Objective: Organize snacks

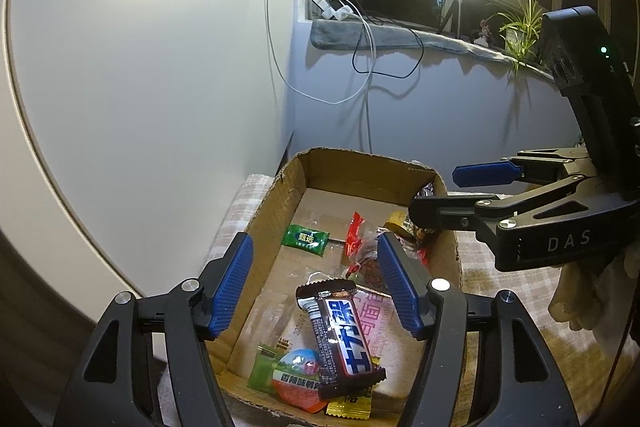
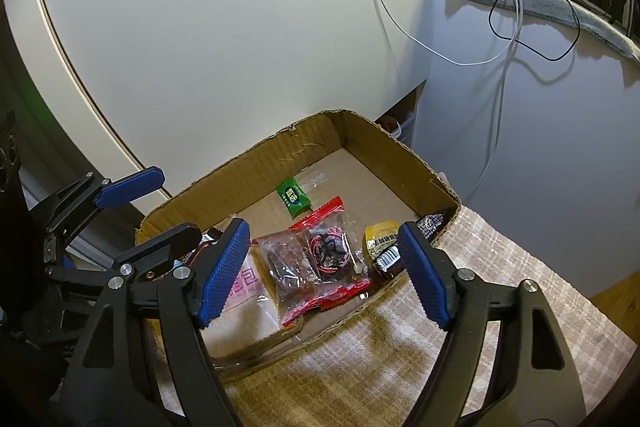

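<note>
Lying in box: snacks, beneath both tools, open, empty.

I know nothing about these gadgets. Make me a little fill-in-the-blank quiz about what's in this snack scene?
1. The snacks lie inside a shallow ____ box.
2. The small candy packet lying alone toward the far end of the box is ____ in colour.
3. The dark chocolate bar rests on top of other snacks below the ____ gripper.
4. The jaws of the right gripper are ____, gripping nothing.

Missing words: cardboard; green; left; open
</note>
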`<state>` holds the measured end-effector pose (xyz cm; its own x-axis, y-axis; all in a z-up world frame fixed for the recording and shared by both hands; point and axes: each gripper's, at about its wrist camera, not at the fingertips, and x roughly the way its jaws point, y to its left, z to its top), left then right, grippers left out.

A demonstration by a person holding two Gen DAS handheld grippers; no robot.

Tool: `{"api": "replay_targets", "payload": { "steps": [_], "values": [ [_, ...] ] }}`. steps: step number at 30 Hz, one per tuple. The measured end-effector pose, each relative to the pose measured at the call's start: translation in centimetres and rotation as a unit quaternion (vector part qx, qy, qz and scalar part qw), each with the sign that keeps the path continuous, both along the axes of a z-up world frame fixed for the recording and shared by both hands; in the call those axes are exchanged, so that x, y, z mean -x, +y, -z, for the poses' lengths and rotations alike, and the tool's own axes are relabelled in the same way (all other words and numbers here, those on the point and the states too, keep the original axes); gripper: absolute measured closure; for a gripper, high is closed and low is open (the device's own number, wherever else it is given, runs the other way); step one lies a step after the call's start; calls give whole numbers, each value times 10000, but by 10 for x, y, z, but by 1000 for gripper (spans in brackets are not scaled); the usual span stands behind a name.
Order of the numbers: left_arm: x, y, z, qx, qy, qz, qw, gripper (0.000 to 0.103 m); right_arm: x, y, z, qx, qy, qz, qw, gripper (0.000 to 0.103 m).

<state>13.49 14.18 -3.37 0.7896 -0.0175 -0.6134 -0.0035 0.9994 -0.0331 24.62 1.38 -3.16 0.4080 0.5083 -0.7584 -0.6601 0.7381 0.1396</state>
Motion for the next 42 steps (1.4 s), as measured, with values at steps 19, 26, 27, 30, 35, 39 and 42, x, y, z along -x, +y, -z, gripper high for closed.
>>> {"api": "replay_targets", "payload": {
  "steps": [19, 26, 27, 30, 35, 39, 42],
  "values": [
    [5, 1, -1, -42, 25, -155, 9999, 26, -3, -18, -4, -380, 91, 179, 9991, 24],
    [8, 1, -4, -107, 35, -233, 9997, 23, 1, -23, -6, -477, 62, 222, 9986, 24],
    [9, 0, -5, -115, 29, -250, 9996, 23, 3, -24, -7, -499, 51, 232, 9985, 24],
    [13, -1, -7, -133, 6, -286, 9995, 22, 6, -27, -9, -544, 24, 248, 9982, 24],
    [19, -3, -11, -144, -32, -348, 9993, 22, 15, -32, -12, -535, -95, 274, 9981, 24],
    [24, -5, -13, -187, -59, -407, 9990, 22, 25, -35, -16, -491, -234, 320, 9980, 24],
    [31, -6, -16, -181, -111, -467, 9987, 22, 34, -38, -19, -492, -316, 337, 9977, 24]
  ]
}}
